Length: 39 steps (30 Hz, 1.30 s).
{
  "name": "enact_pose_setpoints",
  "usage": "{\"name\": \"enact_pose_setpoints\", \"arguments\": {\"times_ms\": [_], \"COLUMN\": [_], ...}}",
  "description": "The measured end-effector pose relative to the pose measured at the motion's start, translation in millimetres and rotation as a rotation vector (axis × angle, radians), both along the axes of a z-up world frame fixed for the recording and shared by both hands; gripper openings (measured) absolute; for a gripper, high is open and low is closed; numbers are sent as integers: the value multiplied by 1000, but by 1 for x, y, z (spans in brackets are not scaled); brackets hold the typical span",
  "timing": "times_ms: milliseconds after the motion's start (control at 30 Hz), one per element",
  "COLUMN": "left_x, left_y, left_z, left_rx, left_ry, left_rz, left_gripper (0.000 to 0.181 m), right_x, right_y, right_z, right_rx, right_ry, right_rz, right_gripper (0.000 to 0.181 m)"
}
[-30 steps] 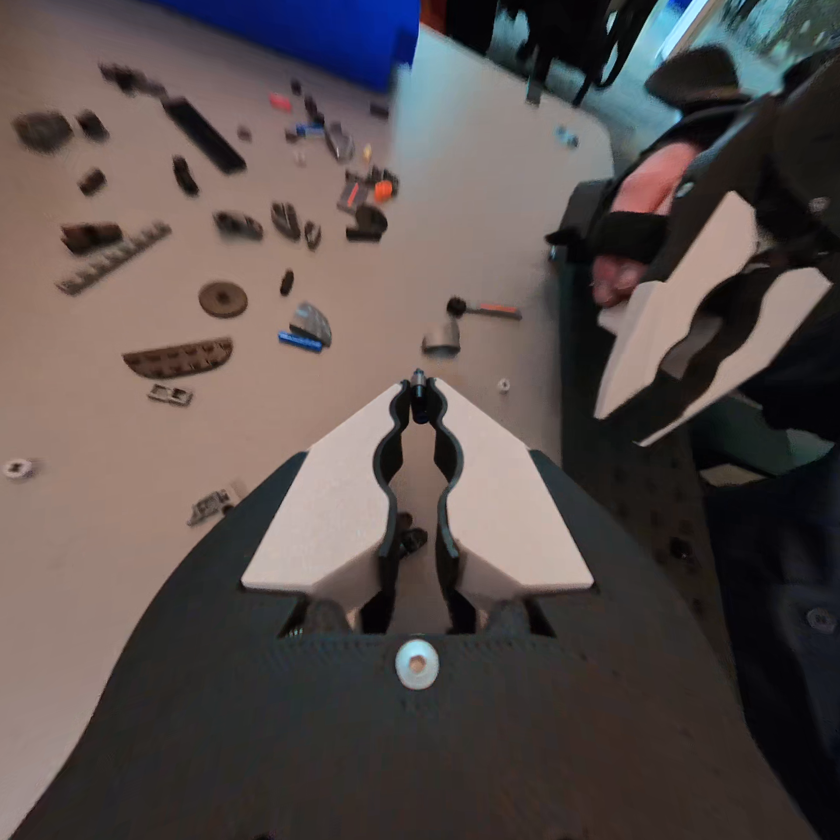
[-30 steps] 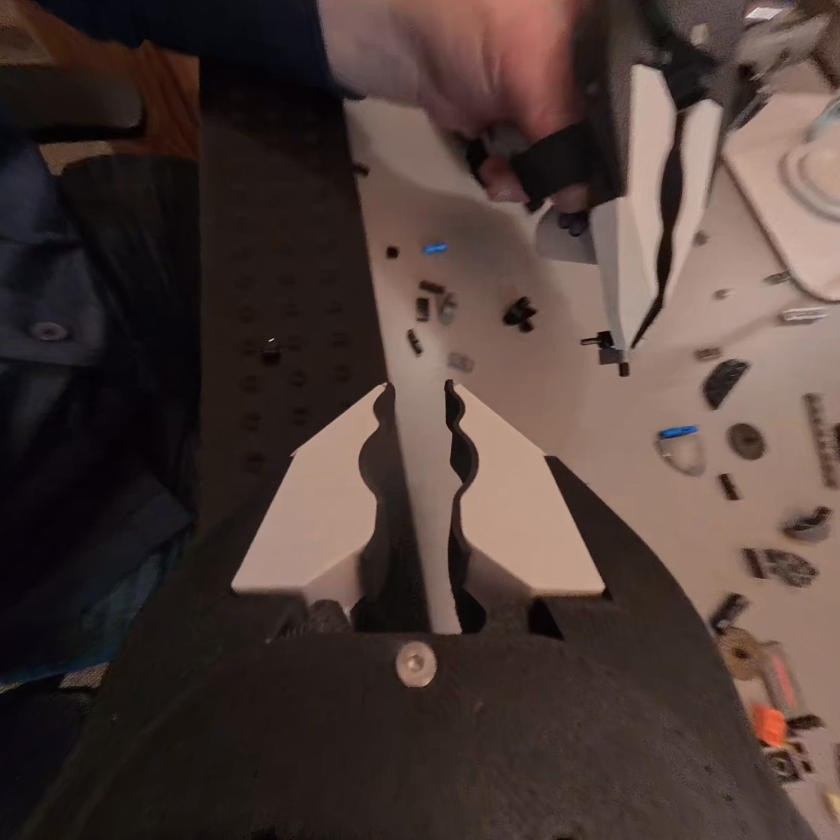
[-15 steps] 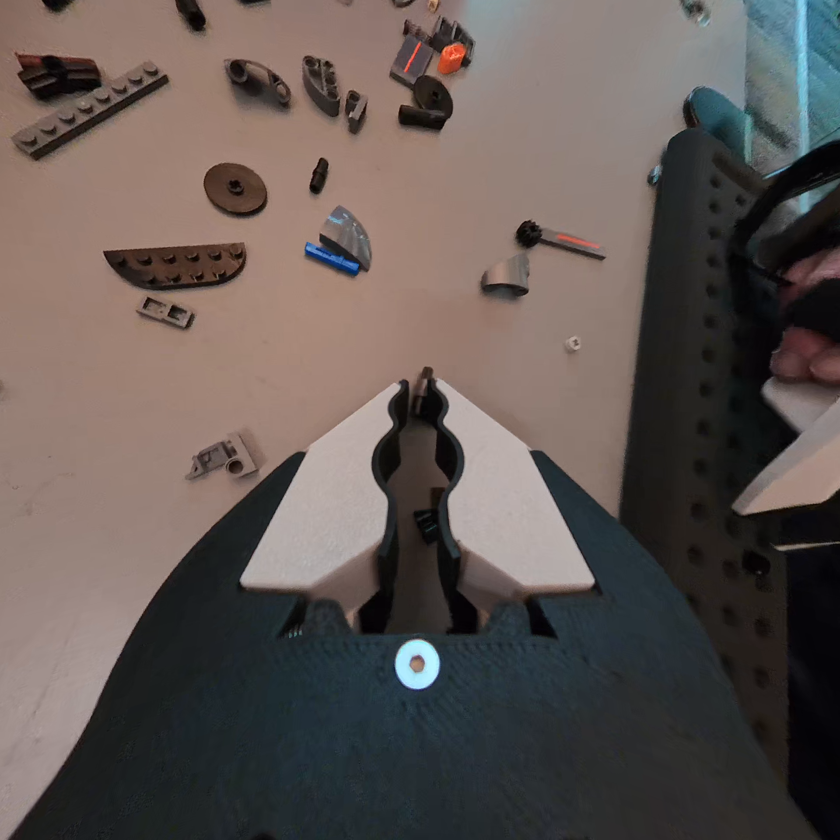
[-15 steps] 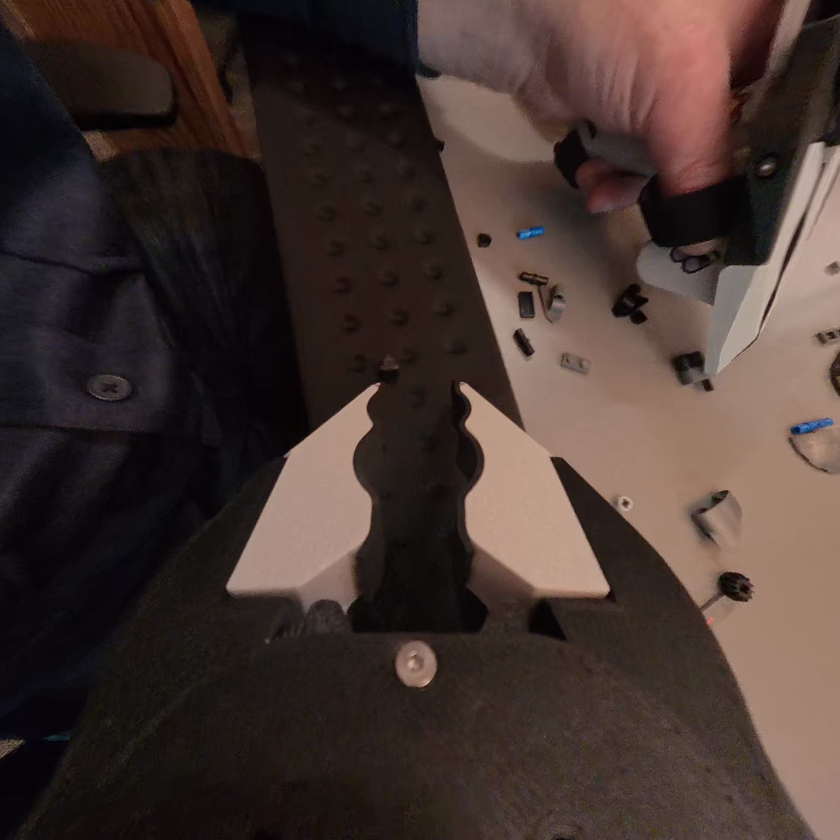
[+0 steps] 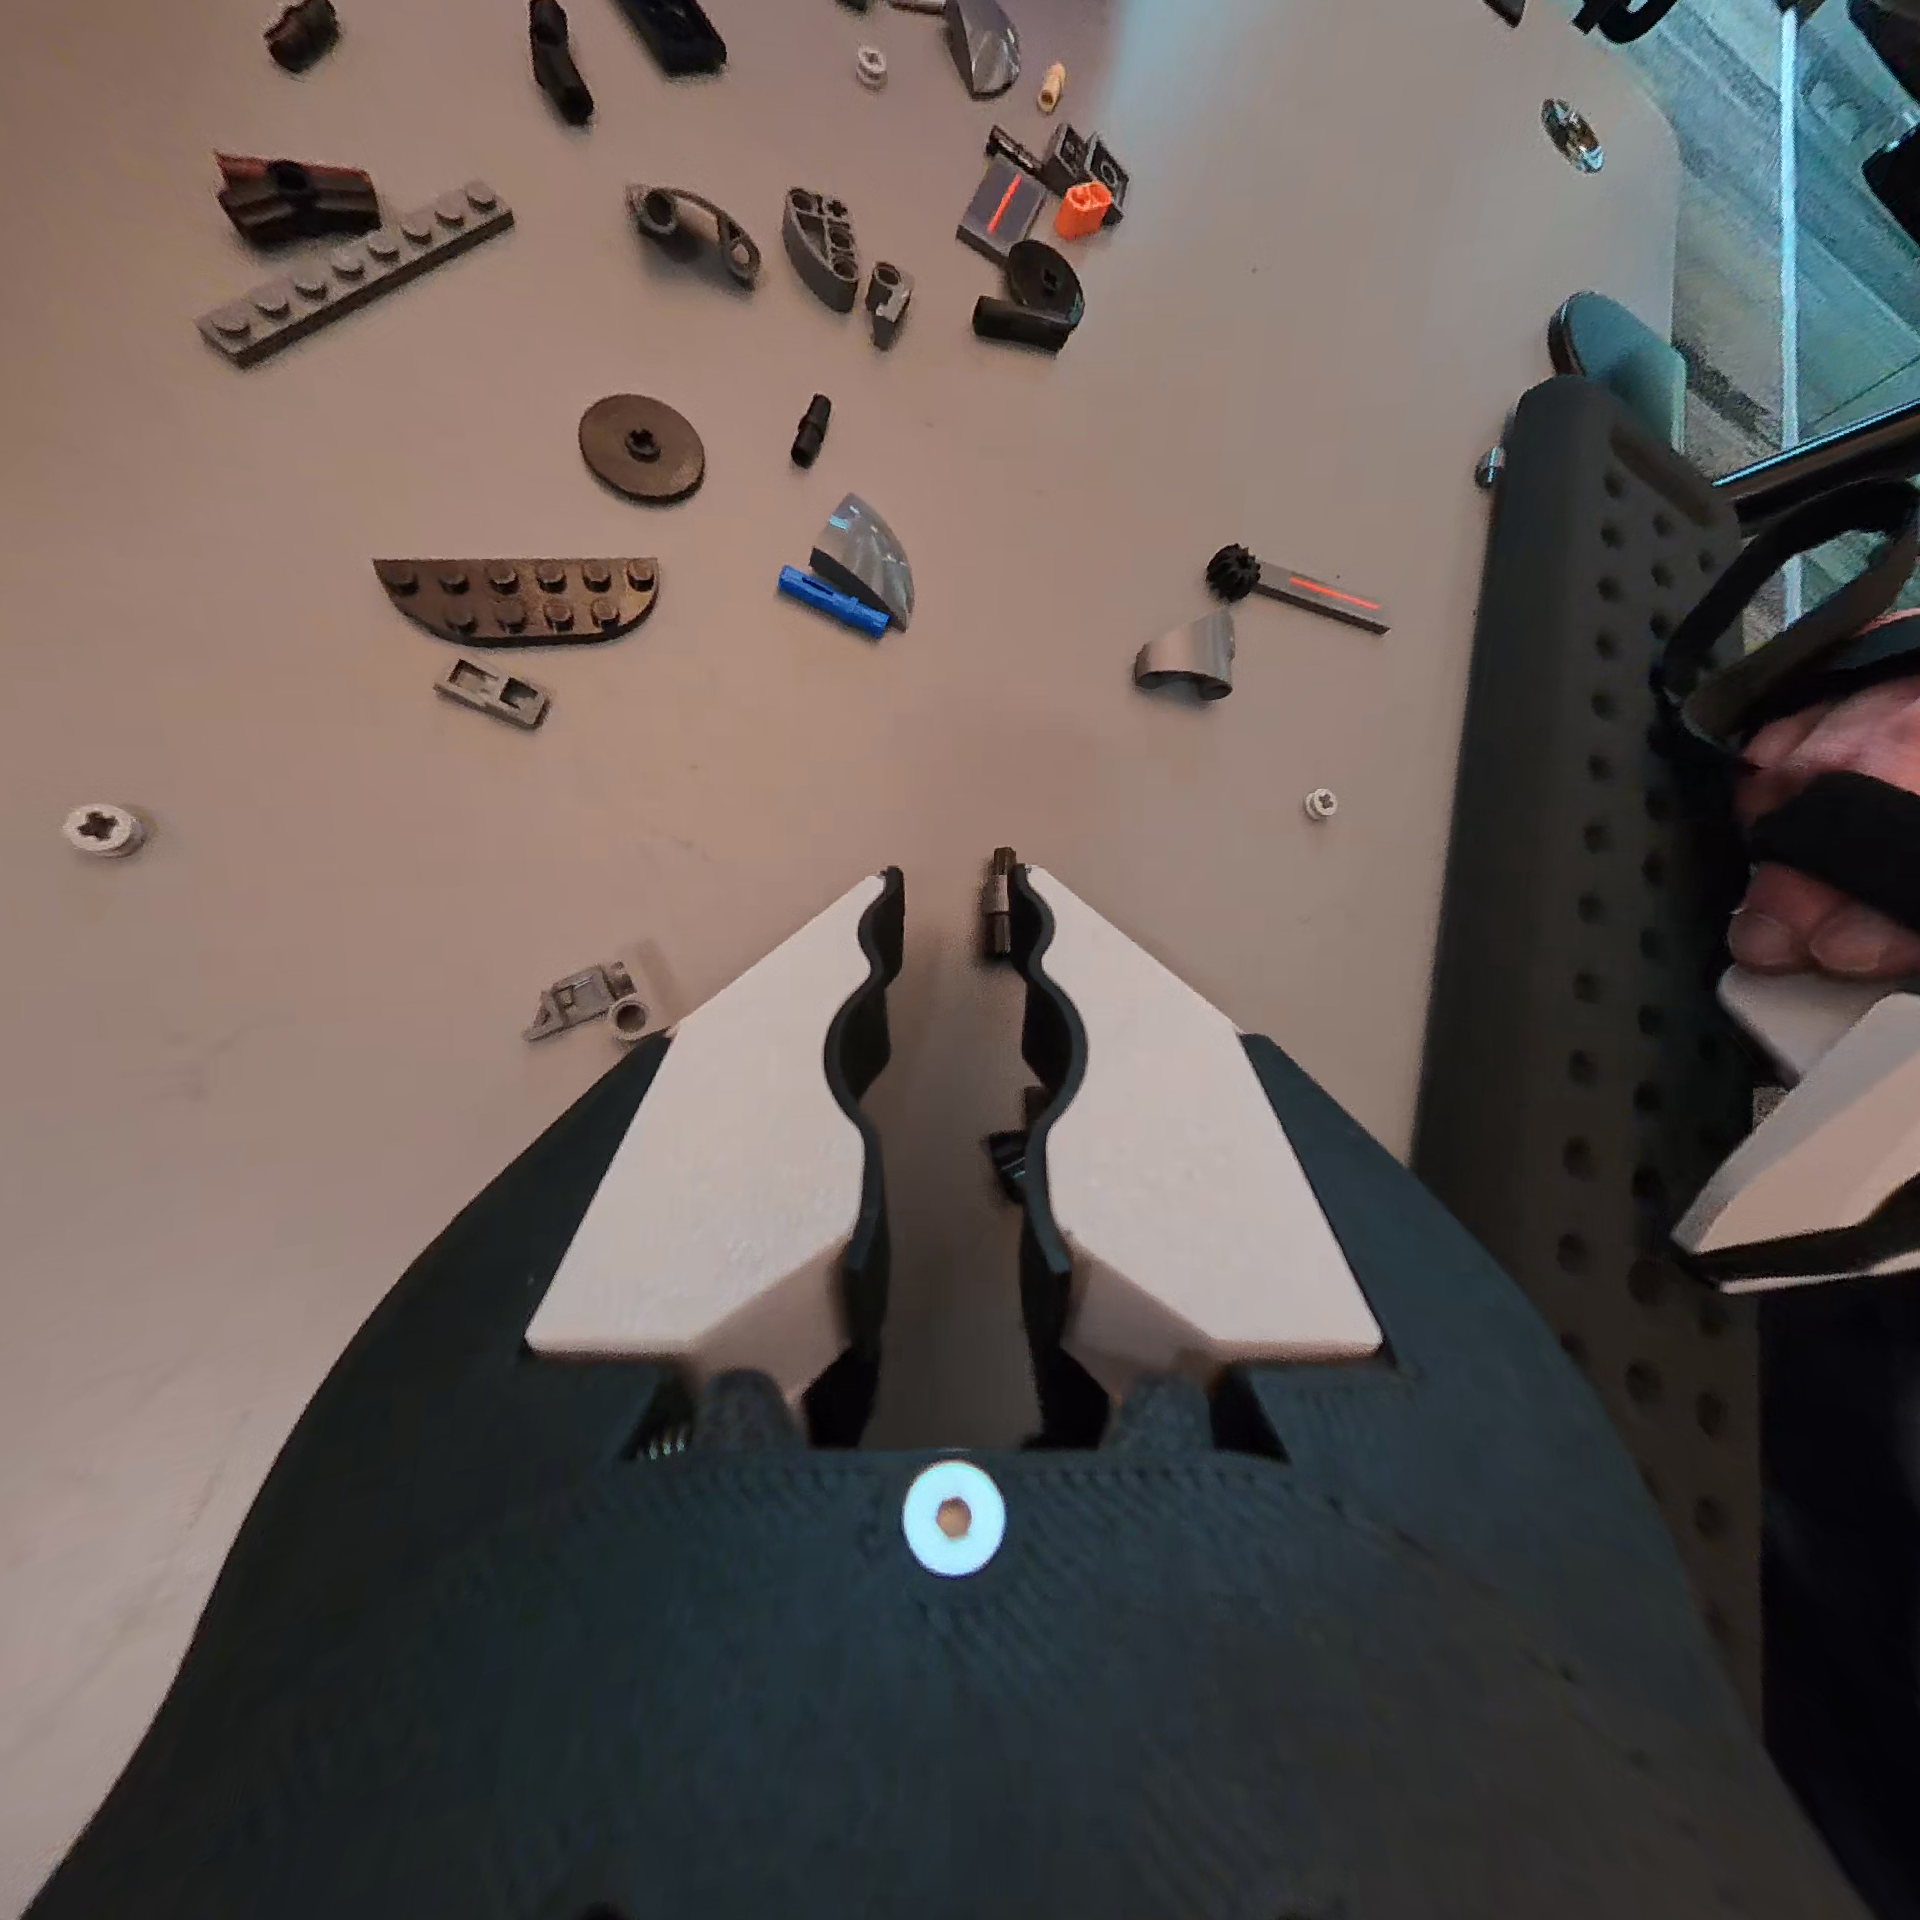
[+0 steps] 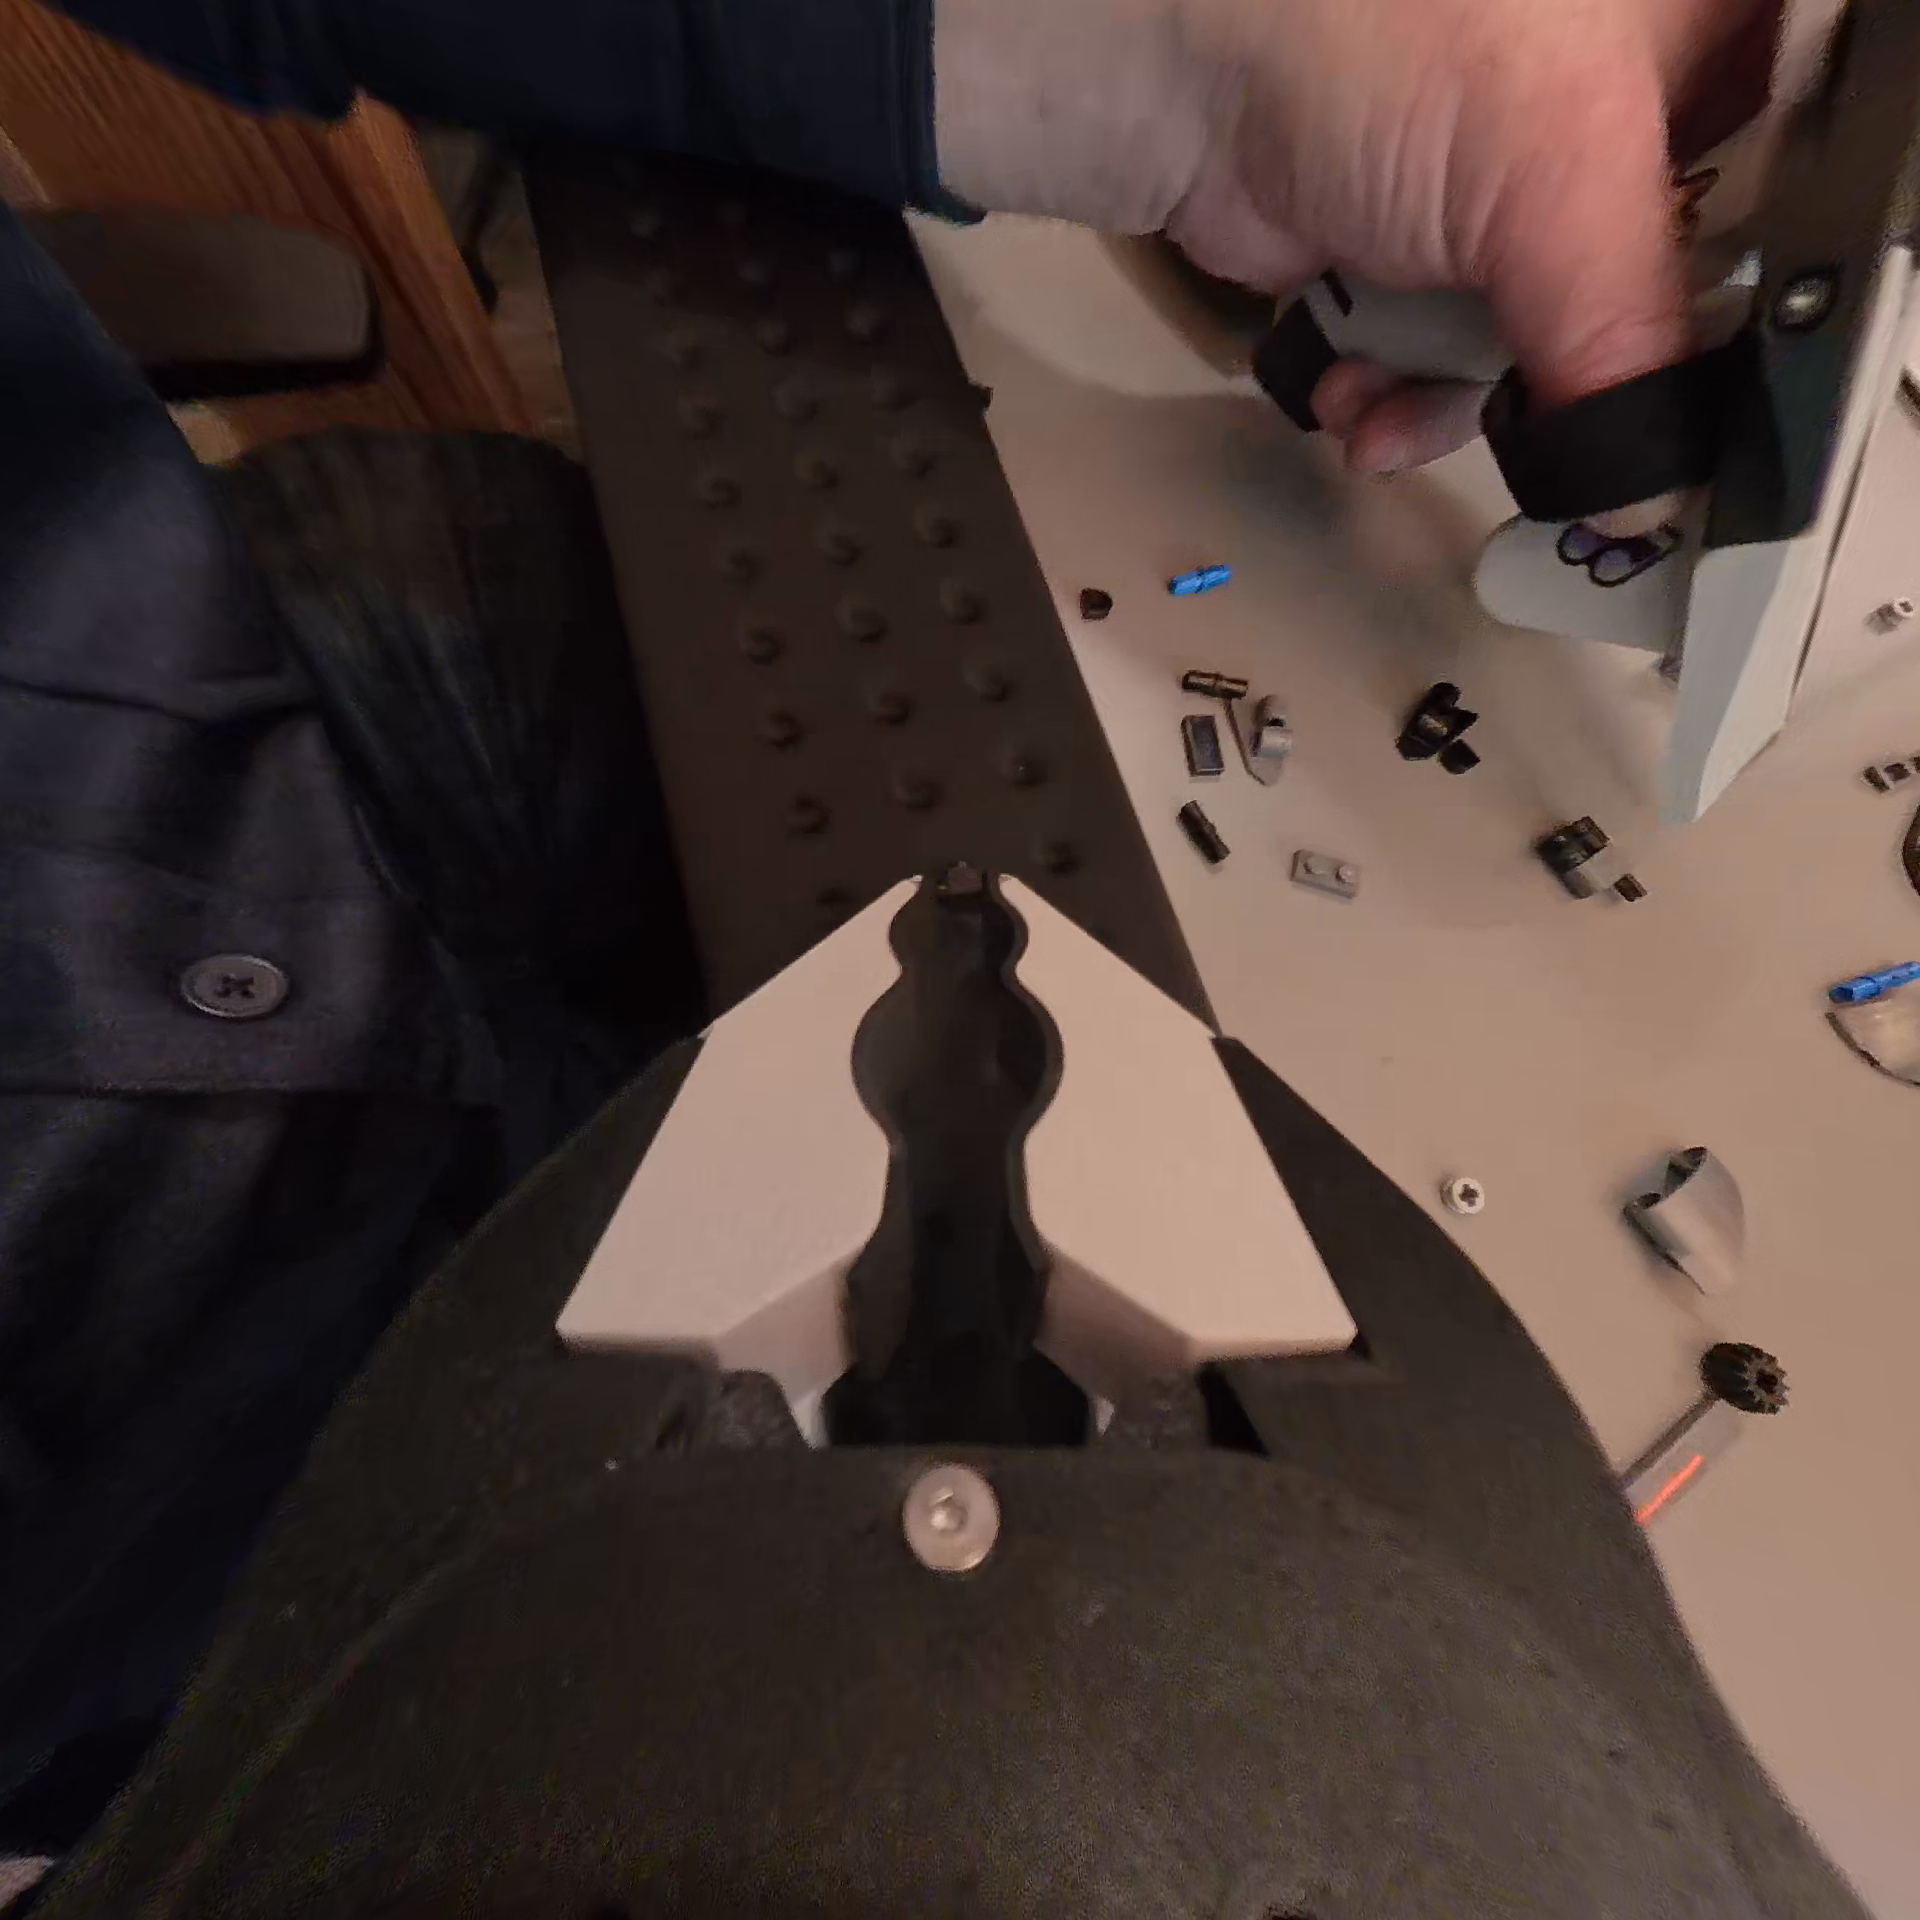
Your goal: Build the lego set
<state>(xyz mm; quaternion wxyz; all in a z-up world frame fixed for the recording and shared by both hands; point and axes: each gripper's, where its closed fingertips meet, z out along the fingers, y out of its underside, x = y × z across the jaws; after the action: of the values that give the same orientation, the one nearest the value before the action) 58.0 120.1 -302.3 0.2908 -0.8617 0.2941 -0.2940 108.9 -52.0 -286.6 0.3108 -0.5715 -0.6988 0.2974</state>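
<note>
beige table, black perforated chair, dark buttoned garment, wooden furniture

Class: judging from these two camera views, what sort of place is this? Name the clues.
Probably an office or lab workspace, not a home: a pale table strewn with loose lego pieces, a perforated black board along its edge, and a teal chair beyond.

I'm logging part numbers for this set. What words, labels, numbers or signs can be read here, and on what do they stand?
None can be read in either view.
Tile: a red stripe only, no letters.
Studs of the long grey plate: too small to read.
Pin in the jaws of the right gripper: too small to tell.
</note>
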Motion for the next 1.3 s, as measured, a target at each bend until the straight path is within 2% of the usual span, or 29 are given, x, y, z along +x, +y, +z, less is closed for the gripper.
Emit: {"name": "enact_pose_setpoints", "arguments": {"times_ms": [200,333,500,567,633,733,800,900,1200,1300], "left_x": [-6,-6,7,20,20,20,15,14,32,26], "left_y": [-7,-10,-24,-32,-32,-22,-12,-12,-42,-39], "left_z": [4,-7,-15,-10,-11,3,1,-14,-17,-13], "left_rx": [35,45,4,7,32,151,235,271,188,204], "left_ry": [54,156,185,132,166,167,265,397,318,344], "left_rz": [-61,-82,-135,-186,-201,-221,-236,-301,-389,-364], "left_gripper": [12,6,0,0,0,8,21,30,34,30], "right_x": [6,5,6,7,10,14,17,18,20,22], "right_y": [39,67,96,100,103,108,112,114,115,116], "right_z": [19,29,26,24,24,23,20,20,23,25], "right_rx": [-52,-163,-195,-208,-230,-242,-238,-240,-260,-272], "right_ry": [40,95,95,99,106,113,108,120,145,151], "right_rz": [-109,-144,-190,-192,-191,-202,-214,-218,-212,-207], "right_gripper": [5,6,6,6,6,6,6,6,6,6]}}
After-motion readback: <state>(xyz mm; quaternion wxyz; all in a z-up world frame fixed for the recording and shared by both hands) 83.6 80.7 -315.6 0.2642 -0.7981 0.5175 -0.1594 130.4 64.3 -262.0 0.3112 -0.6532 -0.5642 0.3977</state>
